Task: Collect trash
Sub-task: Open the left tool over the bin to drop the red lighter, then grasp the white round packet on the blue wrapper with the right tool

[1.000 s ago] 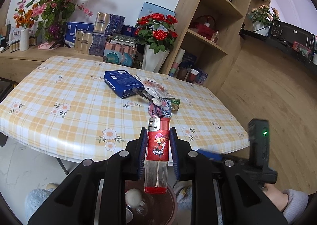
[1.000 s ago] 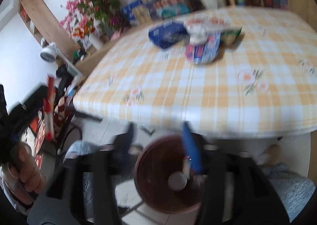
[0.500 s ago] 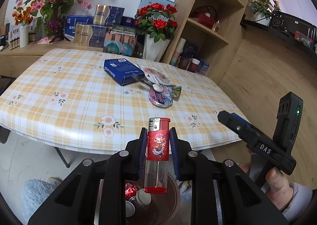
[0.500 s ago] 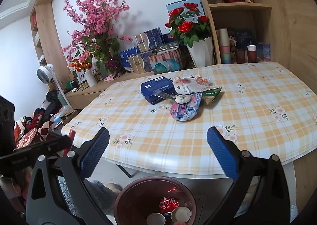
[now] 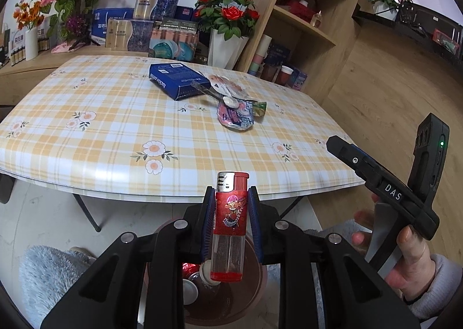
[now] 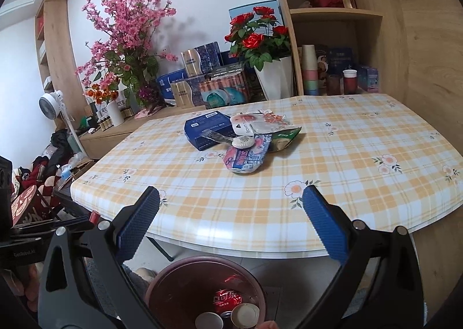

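Right gripper (image 6: 231, 222) jaws just spread, empty; left gripper (image 5: 231, 224) pinching lighter (image 5: 230, 224) above bin (image 6: 207, 294); wrappers (image 6: 251, 141) left at 12 o'clock on table (image 6: 347, 184)

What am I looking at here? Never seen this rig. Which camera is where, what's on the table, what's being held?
No robot arm: a person carries a two-finger gripper in each hand, each with a fisheye camera looking along its fingers.

In the left wrist view, the left gripper clamps a red lighter above a dark red bin on the floor; the person's other hand shows at right.

In the right wrist view, the right gripper is empty; its jaws have just been opening and now stand wide.

On the checked table lie a blue box, a crushed can and some wrappers. The bin already holds a red can and lids.
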The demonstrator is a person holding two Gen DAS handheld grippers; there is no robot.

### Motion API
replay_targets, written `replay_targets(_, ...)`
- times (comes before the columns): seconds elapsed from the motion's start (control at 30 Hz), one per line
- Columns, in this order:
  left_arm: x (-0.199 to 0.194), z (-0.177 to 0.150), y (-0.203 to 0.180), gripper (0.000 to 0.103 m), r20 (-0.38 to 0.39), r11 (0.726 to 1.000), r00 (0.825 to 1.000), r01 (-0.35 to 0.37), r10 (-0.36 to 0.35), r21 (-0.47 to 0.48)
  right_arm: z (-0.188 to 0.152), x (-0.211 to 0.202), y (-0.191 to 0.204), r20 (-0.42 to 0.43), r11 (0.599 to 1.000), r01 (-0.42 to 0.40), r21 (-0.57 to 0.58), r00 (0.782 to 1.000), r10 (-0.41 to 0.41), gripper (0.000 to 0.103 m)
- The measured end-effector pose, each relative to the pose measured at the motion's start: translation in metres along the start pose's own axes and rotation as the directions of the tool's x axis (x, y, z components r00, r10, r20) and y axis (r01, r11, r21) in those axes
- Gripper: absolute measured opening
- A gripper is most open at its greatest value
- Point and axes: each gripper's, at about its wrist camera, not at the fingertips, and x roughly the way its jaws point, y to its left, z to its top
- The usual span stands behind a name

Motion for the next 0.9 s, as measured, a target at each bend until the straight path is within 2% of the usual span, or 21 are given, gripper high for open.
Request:
replay_targets(0.1, 0.002, -0.001, 0.000, 0.027, -0.006, 1.000, 1.000, 0.021, -0.021, -0.002, -0.002, 0.001, 0.001, -0.008, 1.000, -0.003, -0.009, 1.000, 0.002, 0.097)
replay_targets(0.17, 0.002, -0.002, -0.002, 0.043, -0.004, 1.000, 1.000, 0.013, -0.013, 0.005, -0.005, 0.003, 0.002, -0.018, 1.000, -0.002, -0.014, 1.000, 0.002, 0.097)
replay_targets(0.23, 0.002, -0.003, -0.001, 0.048, 0.000, 1.000, 1.000, 0.013, -0.013, 0.005, -0.008, 0.005, 0.001, -0.028, 1.000, -0.005, -0.013, 1.000, 0.004, 0.097)
replay_targets(0.37, 0.000, -0.003, 0.001, 0.068, 0.013, 1.000, 1.000, -0.007, 0.007, -0.009, -0.012, 0.008, -0.001, -0.044, 1.000, 0.000, -0.003, 0.999, 0.000, 0.097)
replay_targets(0.47, -0.002, -0.001, 0.004, 0.080, 0.033, 0.999, 0.998, -0.043, 0.044, -0.011, -0.013, 0.008, -0.003, -0.043, 1.000, 0.003, 0.011, 0.999, -0.002, 0.097)
replay_targets(0.57, -0.005, 0.003, 0.011, 0.088, 0.050, 0.997, 0.996, -0.068, 0.070, -0.036, -0.014, 0.010, -0.007, -0.051, 0.999, 0.000, 0.036, 0.999, 0.001, 0.097)
replay_targets(0.9, -0.007, 0.019, 0.039, 0.091, 0.092, 0.985, 0.982, -0.163, 0.167, -0.050, -0.007, 0.028, -0.023, -0.097, 0.998, 0.010, 0.069, 0.995, -0.003, 0.097)
